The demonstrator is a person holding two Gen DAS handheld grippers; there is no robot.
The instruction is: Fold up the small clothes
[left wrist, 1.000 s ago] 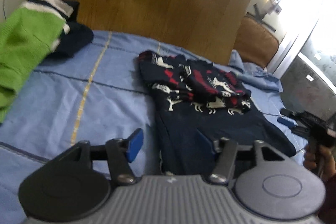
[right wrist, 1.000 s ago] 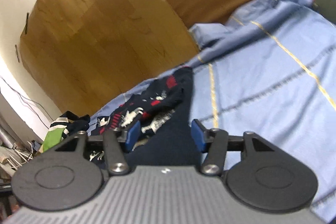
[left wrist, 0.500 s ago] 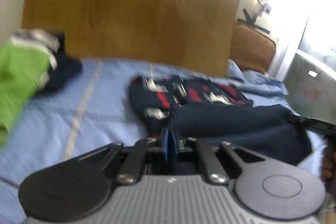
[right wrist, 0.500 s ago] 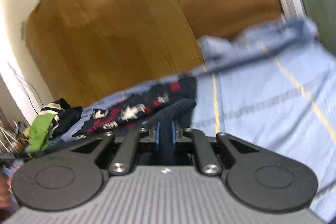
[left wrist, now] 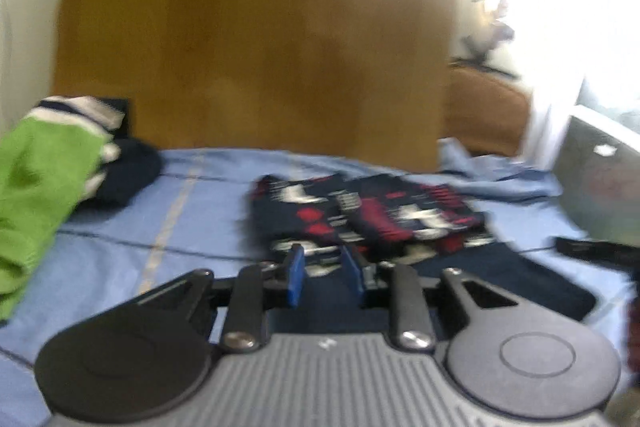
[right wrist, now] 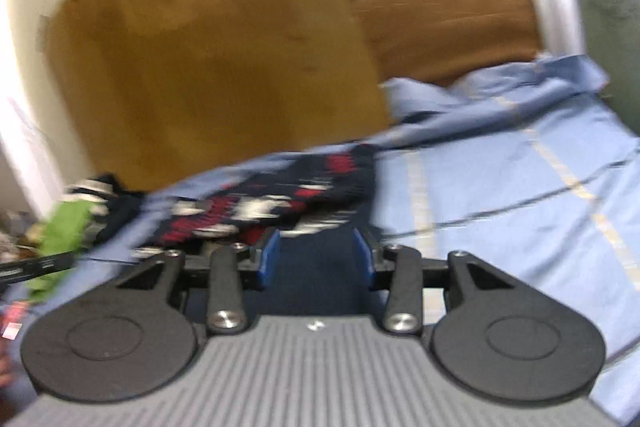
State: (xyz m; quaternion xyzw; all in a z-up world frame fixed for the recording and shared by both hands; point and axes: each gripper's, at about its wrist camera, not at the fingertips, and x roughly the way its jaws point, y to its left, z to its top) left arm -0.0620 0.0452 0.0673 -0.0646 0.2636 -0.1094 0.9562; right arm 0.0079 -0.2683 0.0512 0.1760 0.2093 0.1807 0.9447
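Observation:
A small dark navy garment (left wrist: 360,215) with a red and white pattern lies on the blue bedsheet (left wrist: 160,227), its plain navy part (left wrist: 500,279) nearest me. My left gripper (left wrist: 324,273) hovers over the navy edge. Its jaws are opening, and its blue pads (left wrist: 296,275) stand a little apart with nothing pressed between them. In the right wrist view the same garment (right wrist: 280,203) lies ahead. My right gripper (right wrist: 316,259) is above the navy cloth (right wrist: 316,287), jaws opening, and its pads (right wrist: 266,259) are clear of the fabric. Both views are blurred.
A green, white and navy pile of clothes (left wrist: 40,187) sits at the left of the bed, also in the right wrist view as a pile (right wrist: 64,231). A wooden headboard (left wrist: 256,47) and a brown cushion (right wrist: 444,23) stand behind. The other gripper's black tip (left wrist: 592,251) shows at the right edge.
Both grippers went from open to shut on the navy edge, carried it a little up and toward the patterned part, and now their pads have parted and let the cloth go.

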